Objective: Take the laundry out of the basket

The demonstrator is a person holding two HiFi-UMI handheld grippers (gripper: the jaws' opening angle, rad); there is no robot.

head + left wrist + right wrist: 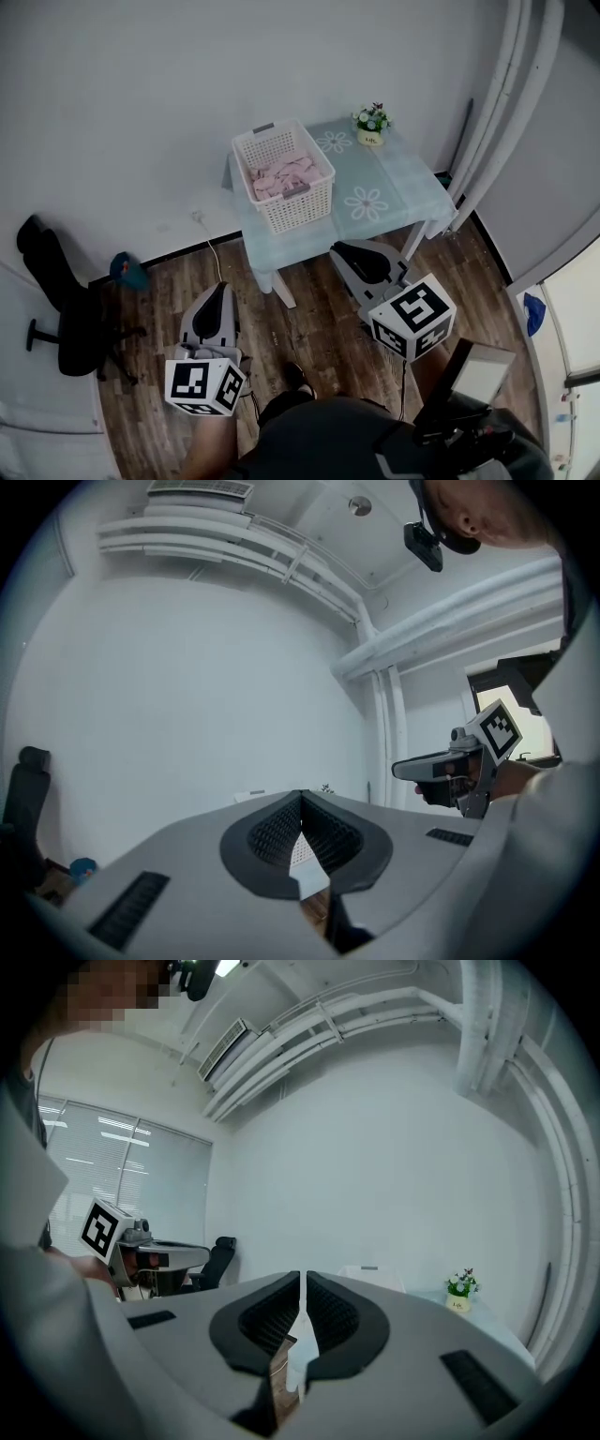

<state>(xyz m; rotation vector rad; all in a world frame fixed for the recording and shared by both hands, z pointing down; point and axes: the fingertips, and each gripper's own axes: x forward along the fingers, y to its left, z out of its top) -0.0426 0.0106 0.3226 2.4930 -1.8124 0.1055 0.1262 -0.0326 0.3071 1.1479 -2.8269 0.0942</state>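
A white lattice laundry basket point(292, 210) stands on the near left part of a small table point(398, 192) covered with a pale blue flowered cloth. Pink laundry point(279, 176) lies inside it. My left gripper point(222, 287) is held low over the wooden floor, in front of the table and left of the basket, its jaws shut and empty. My right gripper point(337, 250) hovers near the table's front edge, right of the basket, also shut with nothing in it. In the right gripper view the basket's rim point(370, 1272) shows beyond the shut jaws point(303, 1281). The left gripper view shows its jaws point(301, 799) closed.
A small pot of flowers point(372, 124) stands at the table's far corner. A black office chair point(66, 309) is at the left, with a blue object point(128, 271) and a white cable point(211, 242) by the wall. A white pipe point(497, 112) runs down at the right.
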